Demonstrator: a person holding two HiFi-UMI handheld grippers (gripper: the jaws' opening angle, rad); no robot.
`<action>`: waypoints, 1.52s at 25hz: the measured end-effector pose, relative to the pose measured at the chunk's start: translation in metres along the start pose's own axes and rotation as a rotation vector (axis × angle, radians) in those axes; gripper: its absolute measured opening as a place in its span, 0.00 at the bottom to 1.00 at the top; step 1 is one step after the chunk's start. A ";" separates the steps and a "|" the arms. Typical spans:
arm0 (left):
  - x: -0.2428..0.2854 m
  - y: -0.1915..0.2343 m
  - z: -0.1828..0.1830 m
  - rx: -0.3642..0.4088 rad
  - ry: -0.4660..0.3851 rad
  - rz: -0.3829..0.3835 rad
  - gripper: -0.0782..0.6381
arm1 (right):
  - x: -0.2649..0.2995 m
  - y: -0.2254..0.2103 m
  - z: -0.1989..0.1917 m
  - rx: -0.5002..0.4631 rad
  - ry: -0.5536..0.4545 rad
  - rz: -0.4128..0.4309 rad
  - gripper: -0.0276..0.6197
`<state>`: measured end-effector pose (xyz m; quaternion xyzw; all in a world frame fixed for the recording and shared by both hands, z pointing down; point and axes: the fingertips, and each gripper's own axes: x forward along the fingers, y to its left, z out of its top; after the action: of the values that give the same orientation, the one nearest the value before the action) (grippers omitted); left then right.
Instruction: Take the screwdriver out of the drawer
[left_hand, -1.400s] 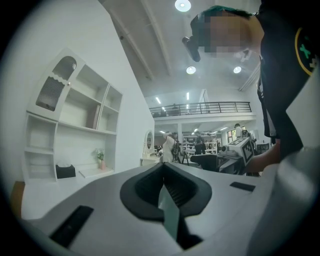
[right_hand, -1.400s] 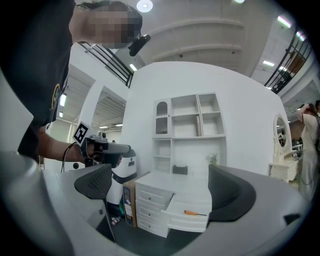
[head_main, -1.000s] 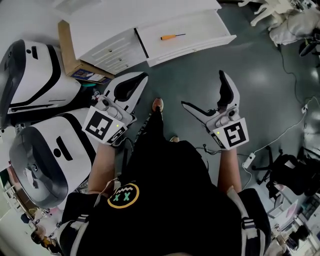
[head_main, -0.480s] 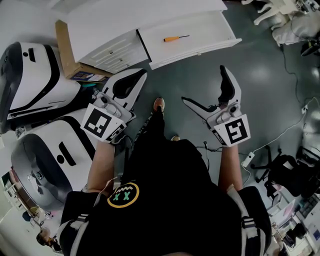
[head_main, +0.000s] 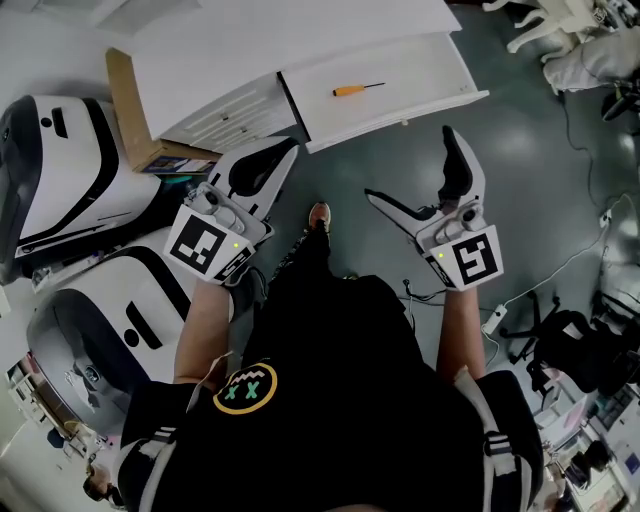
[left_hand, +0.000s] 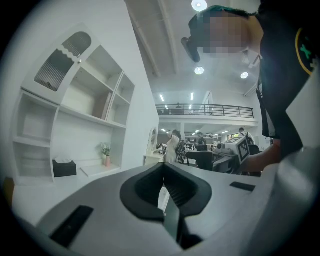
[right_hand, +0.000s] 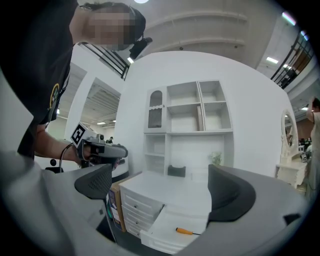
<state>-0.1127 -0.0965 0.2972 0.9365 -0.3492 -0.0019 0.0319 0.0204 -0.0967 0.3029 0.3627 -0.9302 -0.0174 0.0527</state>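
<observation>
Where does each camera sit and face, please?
Head view: on the person's head, looking steeply down at the open drawer, screwdriver, left hand-held gripper, right hand-held gripper, forearms, torso.
Left gripper view: on that hand-held gripper, jaws shut, facing white shelves; torso at right.
Right gripper view: on that hand-held gripper, open jaws framing drawer and screwdriver; left forearm shows.
Shared: head and right gripper views show the screwdriver in the drawer.

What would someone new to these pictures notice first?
Probably the orange-handled screwdriver, lying alone in the open white drawer at the top of the head view. Next come the two grippers held out in front of the person: the right gripper is wide open and faces the drawer, and the left gripper is shut and empty.
</observation>
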 end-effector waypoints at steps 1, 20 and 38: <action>0.001 0.005 -0.001 -0.003 0.000 -0.001 0.13 | 0.005 -0.002 0.000 0.000 0.001 -0.001 0.94; 0.019 0.050 -0.006 0.039 0.029 -0.005 0.13 | 0.070 -0.044 -0.033 -0.077 0.101 0.050 0.94; 0.089 0.063 -0.006 0.052 0.054 0.096 0.13 | 0.122 -0.105 -0.127 -0.064 0.227 0.252 0.94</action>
<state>-0.0861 -0.2018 0.3092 0.9189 -0.3928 0.0341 0.0168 0.0158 -0.2563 0.4325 0.2412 -0.9554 0.0007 0.1705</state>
